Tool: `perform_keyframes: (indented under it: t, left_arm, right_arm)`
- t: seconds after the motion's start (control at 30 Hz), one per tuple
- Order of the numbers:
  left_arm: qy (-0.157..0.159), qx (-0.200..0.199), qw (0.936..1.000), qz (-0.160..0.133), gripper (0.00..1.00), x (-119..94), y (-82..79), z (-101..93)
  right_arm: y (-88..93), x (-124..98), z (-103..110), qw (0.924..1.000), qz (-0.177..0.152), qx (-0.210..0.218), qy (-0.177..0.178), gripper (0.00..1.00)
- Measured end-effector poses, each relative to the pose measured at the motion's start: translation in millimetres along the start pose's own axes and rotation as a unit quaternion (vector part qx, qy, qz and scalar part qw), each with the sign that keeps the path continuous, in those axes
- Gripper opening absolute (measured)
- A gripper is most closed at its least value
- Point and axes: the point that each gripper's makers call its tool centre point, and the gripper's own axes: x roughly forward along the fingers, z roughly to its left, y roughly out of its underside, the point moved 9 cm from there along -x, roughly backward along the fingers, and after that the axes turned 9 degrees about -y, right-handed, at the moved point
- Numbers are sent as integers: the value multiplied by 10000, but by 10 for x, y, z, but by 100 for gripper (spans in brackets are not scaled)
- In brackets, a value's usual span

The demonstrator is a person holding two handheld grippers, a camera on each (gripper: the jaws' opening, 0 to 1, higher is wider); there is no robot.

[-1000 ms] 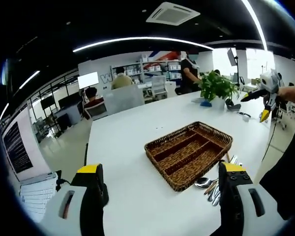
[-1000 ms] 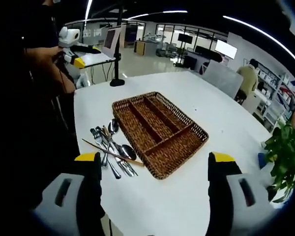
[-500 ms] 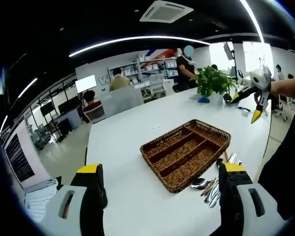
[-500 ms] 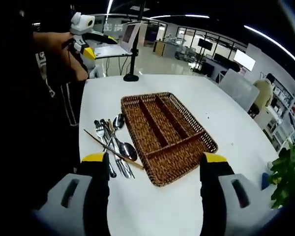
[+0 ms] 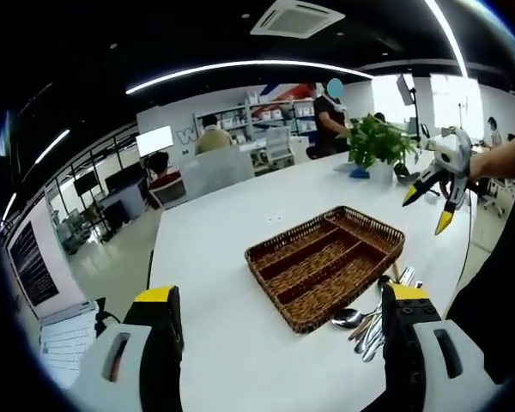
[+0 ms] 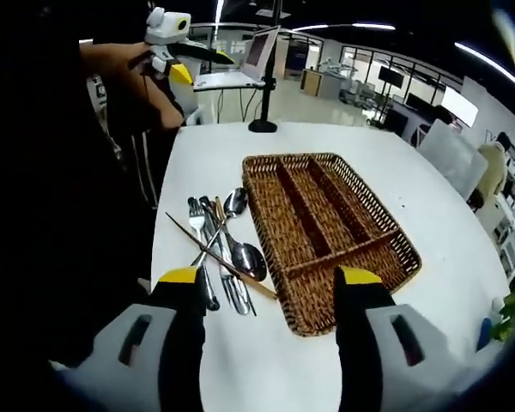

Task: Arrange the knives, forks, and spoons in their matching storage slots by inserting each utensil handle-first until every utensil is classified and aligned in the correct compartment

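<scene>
The wicker tray [image 6: 326, 232] sits on the white surface [image 6: 386, 154], all its compartments bare. The utensils [image 6: 223, 253], spoons, forks and a thin wooden stick, lie in a loose pile just beside the tray's long edge. The right claw [image 6: 266, 287] hangs above the pile and tray corner, jaws wide, gripping nothing. The left claw [image 5: 279, 305] hovers above the surface, jaws wide and unloaded, the tray [image 5: 326, 266] ahead of it.

Both views high over table [image 5: 215, 257], sharing basket [image 6: 326, 227]
</scene>
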Motion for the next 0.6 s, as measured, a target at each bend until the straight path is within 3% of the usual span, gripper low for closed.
perform_keyframes:
  t: [0.17,0.4,0.6]
  left_arm:
    - [17,45,10000,27,99,-4,0,37]
    - [-37,100,9999,38,99,-41,-4,115]
    - [-26,74,9999,99,99,-54,27,117]
  right_arm:
    - [10,143,-6,9998,-18,-92,-151,59]
    - [32,169,-27,9998,-6,-131,-172,56]
    - [127,257,-26,9994,127,-159,-288,48]
